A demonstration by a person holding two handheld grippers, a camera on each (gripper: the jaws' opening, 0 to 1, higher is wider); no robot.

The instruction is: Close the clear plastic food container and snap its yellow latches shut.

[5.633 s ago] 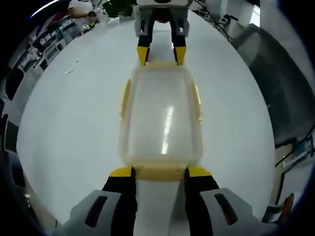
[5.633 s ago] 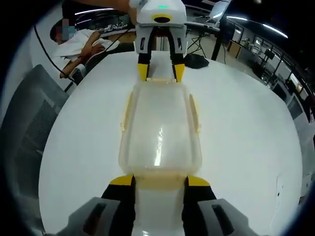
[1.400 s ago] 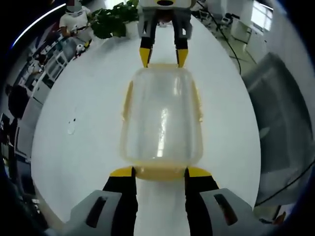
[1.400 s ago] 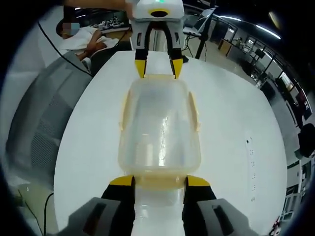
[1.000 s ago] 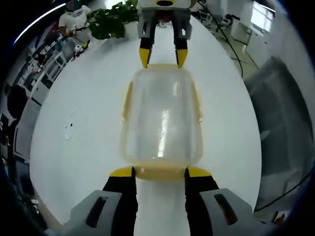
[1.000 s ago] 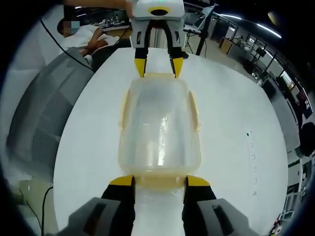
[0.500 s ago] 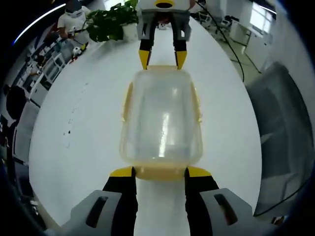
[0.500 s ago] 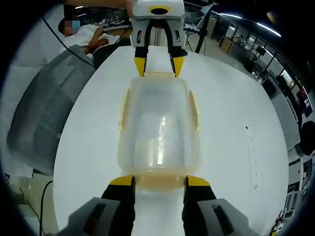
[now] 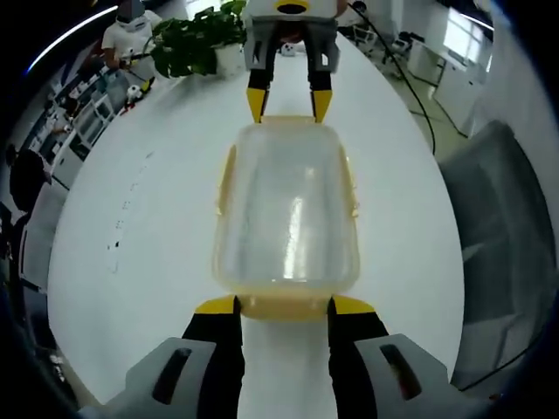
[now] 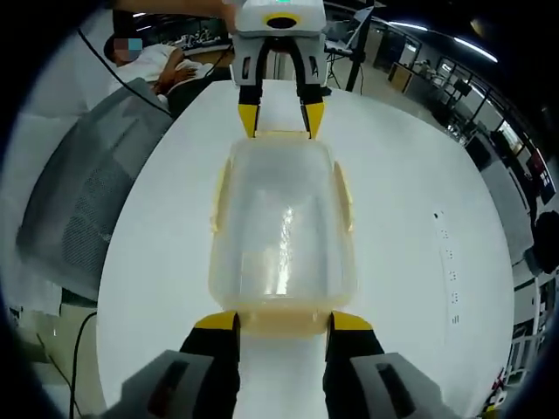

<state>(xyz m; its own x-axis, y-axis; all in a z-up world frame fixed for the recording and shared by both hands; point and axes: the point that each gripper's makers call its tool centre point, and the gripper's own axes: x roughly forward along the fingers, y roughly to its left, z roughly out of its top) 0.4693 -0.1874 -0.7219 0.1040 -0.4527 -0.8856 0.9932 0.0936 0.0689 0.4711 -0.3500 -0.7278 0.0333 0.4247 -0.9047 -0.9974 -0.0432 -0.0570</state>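
Midway along the long white oval counter [image 9: 131,288], well in from both long edges, sits the clear rounded-rectangular plastic food container [image 9: 286,209], lid down and seated flush as far as can be judged. Held end to end between two pairs of tongs: left tongs [image 9: 284,307] at the near short end in the left gripper view, right tongs [image 10: 284,325] at the opposite end, seen near in the right gripper view. Both spread wide, black jaws with yellow tips bracketing a yellow end latch [image 9: 284,305] apiece, tips just beside or touching the rim; clamped on nothing that can be made out.

Closing looks done. Side latches [image 9: 225,179] appear folded flat against the walls, so probably snapped; end latches harder to judge, likely the last step or a final press.

Thin, glossy, slightly milky plastic, a streak of light down the lid; soft rounded corners. Latches opaque, pale yellow, strip-like. Smooth, matte counter surface.
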